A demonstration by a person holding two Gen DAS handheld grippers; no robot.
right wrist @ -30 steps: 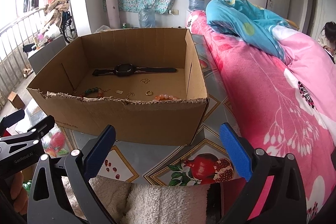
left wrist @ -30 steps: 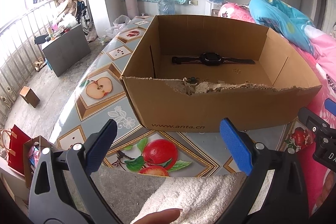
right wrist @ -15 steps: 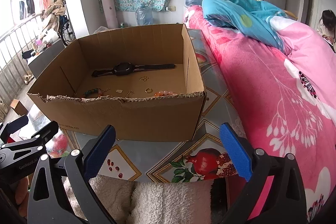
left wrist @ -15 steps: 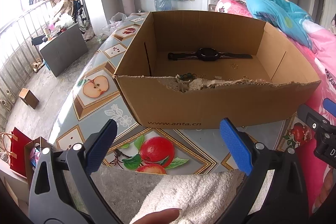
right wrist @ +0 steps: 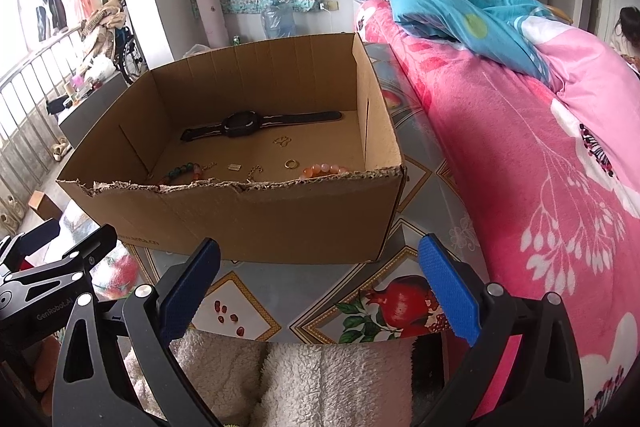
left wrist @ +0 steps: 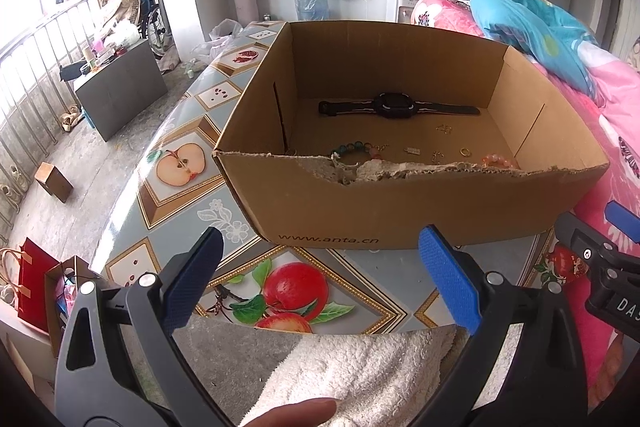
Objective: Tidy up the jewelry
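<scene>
Holding both grippers released, short of the torn brown cardboard box (left wrist: 400,211).
You are keeping left gripper (left wrist: 320,279) and right gripper (right wrist: 320,279) spread wide, empty; black wristwatch (right wrist: 244,123) is lying inside.

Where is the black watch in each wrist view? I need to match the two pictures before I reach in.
Left wrist: black watch lies flat along the far wall of the cardboard box, right of picture centre.
Right wrist: black watch lies along the far wall, left of centre, strap ends angled.
Shared landmark: the gold ring on the box floor, nearer the torn front edge.
</scene>
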